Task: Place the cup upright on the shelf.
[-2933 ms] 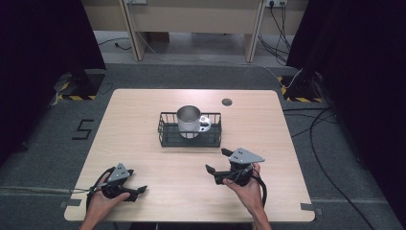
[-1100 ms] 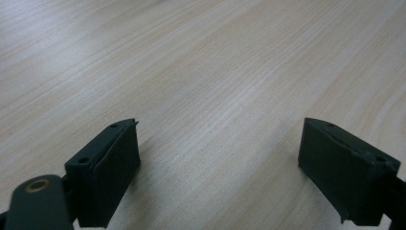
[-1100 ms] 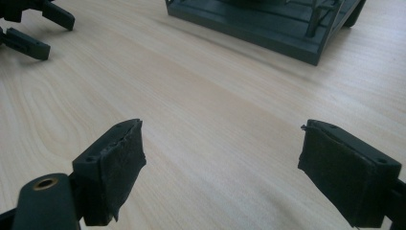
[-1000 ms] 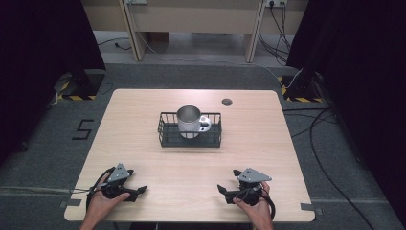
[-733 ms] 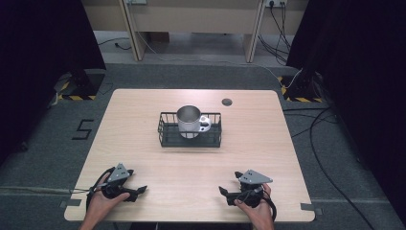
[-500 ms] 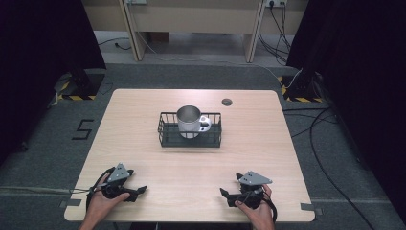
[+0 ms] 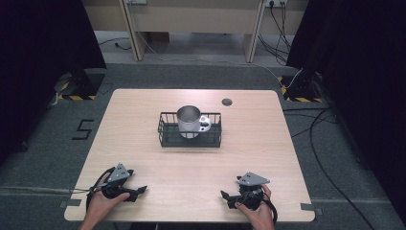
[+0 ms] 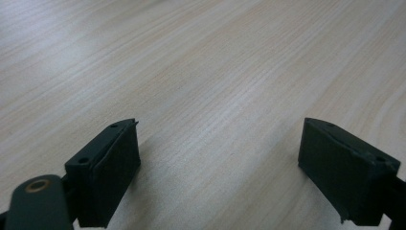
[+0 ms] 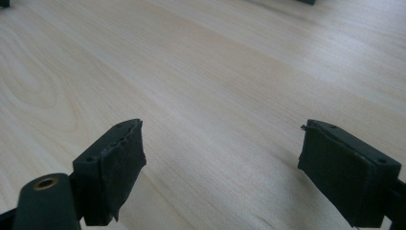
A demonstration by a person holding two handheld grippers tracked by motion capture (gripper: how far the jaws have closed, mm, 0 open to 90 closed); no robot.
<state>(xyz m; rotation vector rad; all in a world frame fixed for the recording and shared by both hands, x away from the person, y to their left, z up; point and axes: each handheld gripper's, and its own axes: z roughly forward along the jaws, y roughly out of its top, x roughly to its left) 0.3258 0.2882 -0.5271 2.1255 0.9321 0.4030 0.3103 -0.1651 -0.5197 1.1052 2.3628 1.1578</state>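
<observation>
Table [image 7: 143, 124]: pale wood, the largest thing here; it carries everything and is mostly bare in its near half.
Wire basket [image 7: 166, 138]: black, standing at the middle of the table, well apart from both grippers and set toward the far half.
Mug [image 7: 188, 120]: metal, upright inside the basket with its mouth open to the ceiling; a white piece sits just beside it on its right, too small to name.
Left gripper [image 7: 138, 191]: resting low at the near left edge in the person's hand; the left gripper view has both black jaws spread wide over bare wood with nothing between them.
Right gripper [image 7: 227, 197]: resting low at the near right edge; the right gripper view likewise has its jaws parted wide and empty above the grain.
Round plug [image 7: 226, 101]: a small dark disc in the tabletop beyond the basket; of no concern to the work.
Step in hand: by my judgement a rest or start pose, both tools parked and the mug untouched in its basket.
How to do it well: keep the jaws spread while travelling forward; come at the mug from above or over the basket's near wall so the wire is not snagged; close on the mug's rim or wall squarely; steady the basket with the other gripper if it threatens to slide.
</observation>
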